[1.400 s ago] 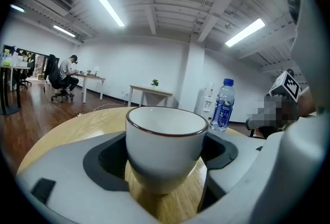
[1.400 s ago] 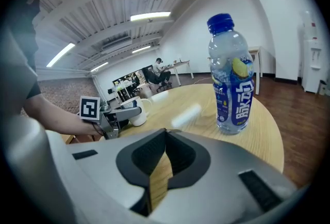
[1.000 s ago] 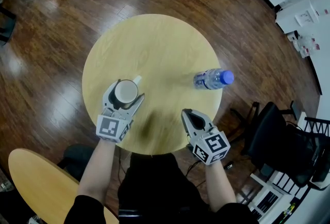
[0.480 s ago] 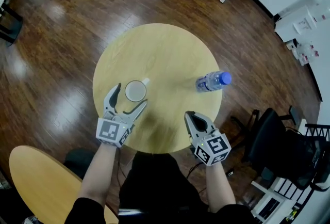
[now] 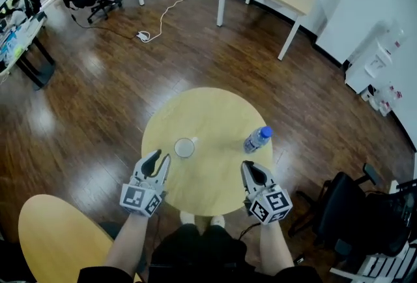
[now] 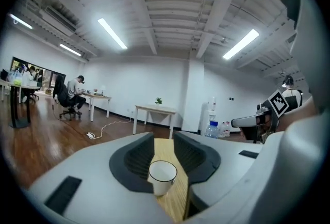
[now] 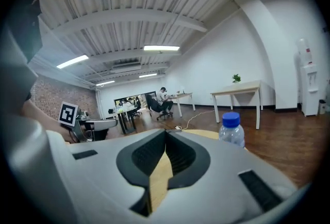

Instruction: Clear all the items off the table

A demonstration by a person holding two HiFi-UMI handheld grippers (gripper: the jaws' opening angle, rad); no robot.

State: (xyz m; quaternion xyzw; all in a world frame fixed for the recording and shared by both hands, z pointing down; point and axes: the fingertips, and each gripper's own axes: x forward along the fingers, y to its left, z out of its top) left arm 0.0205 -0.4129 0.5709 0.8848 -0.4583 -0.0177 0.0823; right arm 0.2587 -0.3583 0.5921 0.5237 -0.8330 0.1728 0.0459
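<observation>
Both empty: L tongs point(image 5: 161, 156) just narrowing behind cup point(image 5: 185, 147), R tongs point(image 5: 248, 166) pinched closed beside bottle point(image 5: 258, 139).

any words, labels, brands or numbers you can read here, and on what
No text reads clearly.
Water bottle label: too blurred to read.
Left marker cube and right marker cube: black-and-white square patterns, no letters.
Cup: blank.
Boxes by the wall: red print, too small to read.
</observation>
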